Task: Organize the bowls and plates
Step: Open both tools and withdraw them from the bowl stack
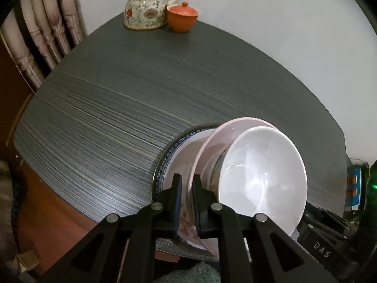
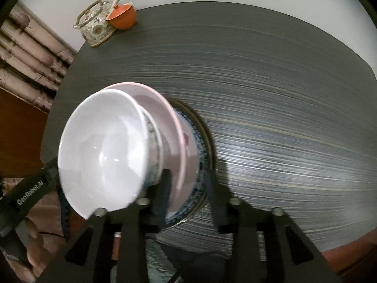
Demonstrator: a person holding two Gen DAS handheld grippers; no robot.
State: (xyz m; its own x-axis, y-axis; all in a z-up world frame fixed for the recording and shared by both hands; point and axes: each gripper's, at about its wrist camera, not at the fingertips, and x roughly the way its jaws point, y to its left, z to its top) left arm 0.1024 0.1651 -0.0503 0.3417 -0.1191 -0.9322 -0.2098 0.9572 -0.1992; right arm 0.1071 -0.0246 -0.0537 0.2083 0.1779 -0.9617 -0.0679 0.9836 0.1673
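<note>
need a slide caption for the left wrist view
Left gripper pinches the pink bowl's rim; white bowl nested inside, blue-rimmed plate beneath.

Your white bowl (image 1: 261, 176) is glossy glazed ceramic, throwing bright highlights. Pink bowl (image 1: 226, 136) under it: same smooth glaze, softer sheen. Plate (image 1: 165, 162) looks glazed too, with a printed blue band at the rim. Table (image 1: 141, 89) is matt grey, streaked wood-grain laminate. Your fingers (image 1: 176, 202) are matt black plastic with dull metal pins. Teapot (image 1: 146, 7): glossy patterned ceramic, woven handle. Orange cup (image 1: 182, 17) looks matt, like clay.
</note>
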